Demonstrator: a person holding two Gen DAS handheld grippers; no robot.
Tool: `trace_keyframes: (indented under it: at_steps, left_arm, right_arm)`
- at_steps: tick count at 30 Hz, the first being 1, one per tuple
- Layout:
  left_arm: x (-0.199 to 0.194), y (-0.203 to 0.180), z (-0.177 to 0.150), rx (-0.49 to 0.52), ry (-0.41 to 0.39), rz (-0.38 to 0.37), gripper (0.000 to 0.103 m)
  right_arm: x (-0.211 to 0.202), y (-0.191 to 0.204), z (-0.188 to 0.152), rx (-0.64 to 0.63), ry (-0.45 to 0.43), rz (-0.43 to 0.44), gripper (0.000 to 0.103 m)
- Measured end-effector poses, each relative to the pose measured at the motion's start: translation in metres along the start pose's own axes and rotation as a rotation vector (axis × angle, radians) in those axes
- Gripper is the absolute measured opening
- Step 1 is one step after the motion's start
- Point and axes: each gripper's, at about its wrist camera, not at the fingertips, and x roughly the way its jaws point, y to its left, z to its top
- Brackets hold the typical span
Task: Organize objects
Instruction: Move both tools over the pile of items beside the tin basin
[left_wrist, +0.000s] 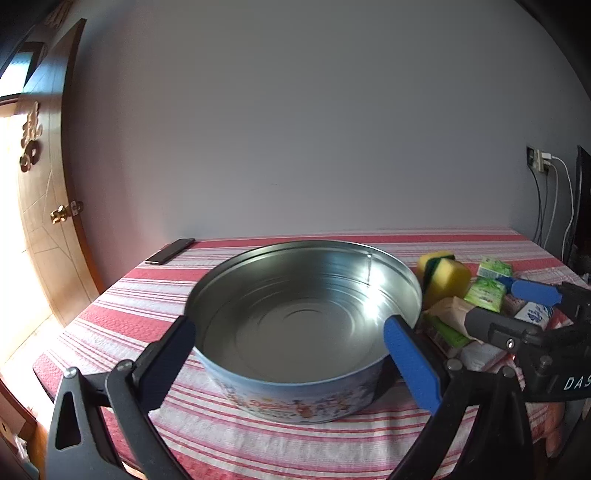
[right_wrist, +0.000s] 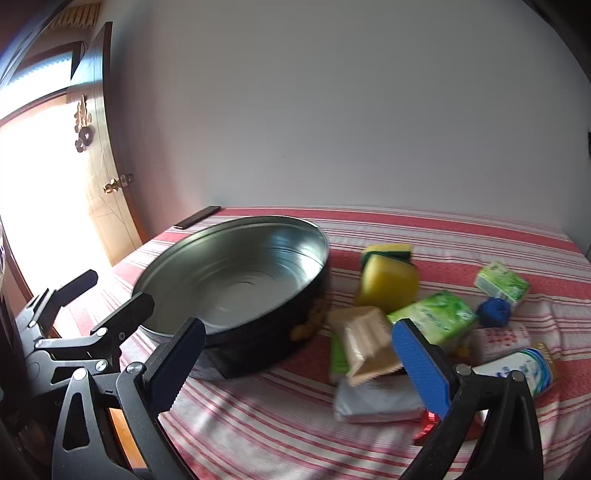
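Observation:
An empty round tin (left_wrist: 303, 317) with a shiny inside and a printed outer wall stands on the red-striped tablecloth (left_wrist: 258, 439). My left gripper (left_wrist: 290, 325) is open, its fingers spread just in front of the tin's near sides and not pressing on it. In the right wrist view the tin (right_wrist: 236, 280) lies left of a pile of small things: a yellow sponge (right_wrist: 388, 284), a beige wrapped packet (right_wrist: 365, 339), green tissue packs (right_wrist: 436, 317) and a blue ball (right_wrist: 493, 312). My right gripper (right_wrist: 299, 325) is open, just short of the beige packet.
A dark phone (left_wrist: 170, 251) lies at the table's far left corner. A silver-white packet (right_wrist: 376, 402) and a white-and-blue packet (right_wrist: 524, 369) lie nearest in the pile. A wooden door (left_wrist: 44, 221) stands left; a wall socket with cables (left_wrist: 539, 160) is at the right.

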Motion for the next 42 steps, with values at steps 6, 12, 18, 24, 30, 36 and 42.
trace_keyframes:
  at_steps: [6, 12, 18, 24, 30, 36, 42]
  left_arm:
    - [0.002, -0.03, 0.0, 0.047, -0.007, -0.065, 0.103]
    - [0.001, -0.064, -0.002, 0.117, 0.002, -0.136, 0.103]
    - [0.0, -0.095, -0.006, 0.185, 0.002, -0.21, 0.103]
    - [0.006, -0.123, -0.009, 0.239, 0.02, -0.267, 0.103]
    - [0.012, -0.129, -0.009, 0.245, 0.031, -0.278, 0.103]
    - [0.019, -0.128, -0.003, 0.231, 0.025, -0.3, 0.103]
    - [0.03, -0.139, -0.002, 0.267, 0.033, -0.32, 0.103]
  right_arm:
    - [-0.023, -0.061, -0.017, 0.076, -0.013, -0.122, 0.102]
    - [-0.037, -0.115, -0.031, 0.157, -0.009, -0.218, 0.102]
    - [-0.026, -0.137, -0.044, 0.169, 0.062, -0.288, 0.102]
    - [-0.011, -0.142, -0.045, 0.179, 0.124, -0.352, 0.102]
    - [0.008, -0.139, -0.04, 0.166, 0.189, -0.378, 0.102]
    - [-0.005, -0.147, -0.037, 0.222, 0.146, -0.358, 0.102]
    - [-0.028, -0.126, -0.032, 0.118, 0.049, -0.266, 0.102]
